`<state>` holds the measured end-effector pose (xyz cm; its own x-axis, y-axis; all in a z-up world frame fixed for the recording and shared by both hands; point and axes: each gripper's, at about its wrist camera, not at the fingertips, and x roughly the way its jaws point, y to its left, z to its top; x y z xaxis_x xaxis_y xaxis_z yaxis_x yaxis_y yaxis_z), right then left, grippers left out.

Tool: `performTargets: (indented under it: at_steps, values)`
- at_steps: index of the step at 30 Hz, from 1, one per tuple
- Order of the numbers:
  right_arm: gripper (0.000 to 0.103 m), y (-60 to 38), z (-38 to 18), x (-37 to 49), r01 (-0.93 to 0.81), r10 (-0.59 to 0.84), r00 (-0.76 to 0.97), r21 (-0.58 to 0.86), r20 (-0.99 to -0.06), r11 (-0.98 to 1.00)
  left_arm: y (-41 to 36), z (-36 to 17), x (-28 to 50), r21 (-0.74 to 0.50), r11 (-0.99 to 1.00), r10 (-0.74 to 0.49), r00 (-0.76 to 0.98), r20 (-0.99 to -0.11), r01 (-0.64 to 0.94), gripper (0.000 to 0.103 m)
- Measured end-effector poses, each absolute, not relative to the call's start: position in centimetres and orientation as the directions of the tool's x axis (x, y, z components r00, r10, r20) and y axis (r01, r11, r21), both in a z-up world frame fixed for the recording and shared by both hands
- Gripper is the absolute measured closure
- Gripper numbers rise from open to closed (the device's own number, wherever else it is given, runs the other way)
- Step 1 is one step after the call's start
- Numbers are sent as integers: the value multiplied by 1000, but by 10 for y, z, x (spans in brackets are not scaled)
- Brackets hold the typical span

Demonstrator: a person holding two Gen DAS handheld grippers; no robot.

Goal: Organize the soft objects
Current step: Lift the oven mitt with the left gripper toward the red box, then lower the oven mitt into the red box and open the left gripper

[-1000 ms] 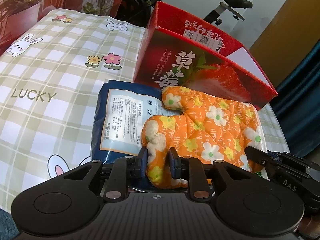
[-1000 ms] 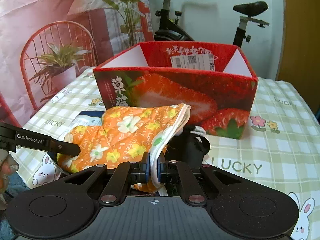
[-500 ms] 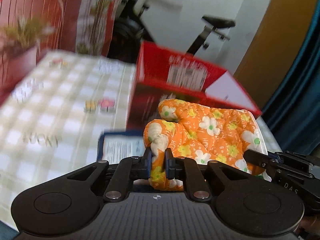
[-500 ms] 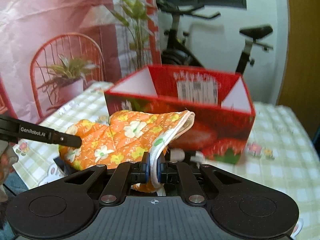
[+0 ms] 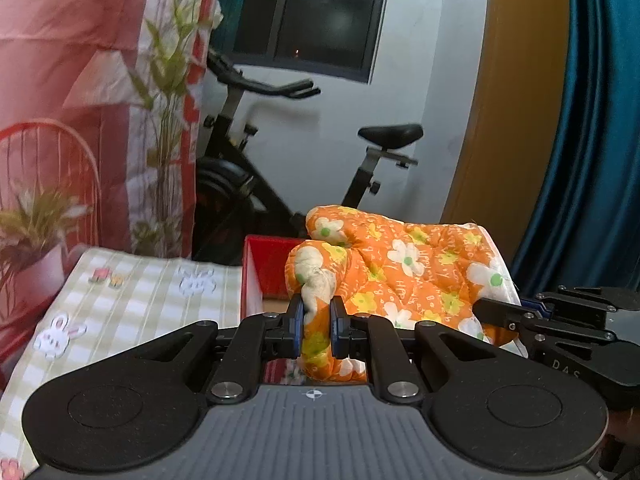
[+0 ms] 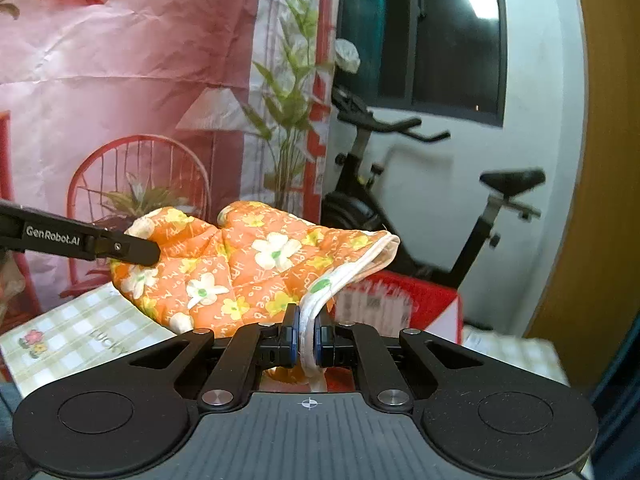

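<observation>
An orange oven mitt with white and yellow flowers (image 5: 404, 268) hangs in the air between both grippers. My left gripper (image 5: 316, 322) is shut on the mitt's thumb end. My right gripper (image 6: 307, 334) is shut on the mitt's white-lined cuff (image 6: 344, 276); the mitt (image 6: 240, 268) spreads to the left of it. The red strawberry box (image 5: 266, 268) stands open below and behind the mitt, and also shows in the right wrist view (image 6: 404, 300). The right gripper's body (image 5: 560, 320) shows at the right of the left wrist view; the left gripper's finger (image 6: 80, 240) shows at the left of the right wrist view.
The table has a green checked cloth with rabbits and flowers (image 5: 132, 300) (image 6: 80, 336). An exercise bike (image 5: 280, 152) stands behind the table against the white wall. A pink printed backdrop (image 6: 120, 100) hangs at the left, a blue curtain (image 5: 600, 140) at the right.
Both grippers have lifted the mitt off the blue packet and the table, up to above the level of the red box's rim. The views now tilt upward toward the room.
</observation>
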<state>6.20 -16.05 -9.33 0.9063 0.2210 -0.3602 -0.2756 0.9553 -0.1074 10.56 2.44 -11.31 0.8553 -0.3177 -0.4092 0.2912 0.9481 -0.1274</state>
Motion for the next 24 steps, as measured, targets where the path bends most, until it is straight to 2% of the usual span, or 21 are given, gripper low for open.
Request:
performTargets:
  at_steps: [7, 24]
  values:
    - [96, -174, -81, 106, -277, 221, 901, -103, -373, 955, 10, -109, 145, -129, 946, -325, 851, -412, 299, 89]
    - [96, -198, -126, 211, -263, 204, 794, -21, -572, 965, -15, -148, 240, -99, 945, -307, 734, -606, 313, 89]
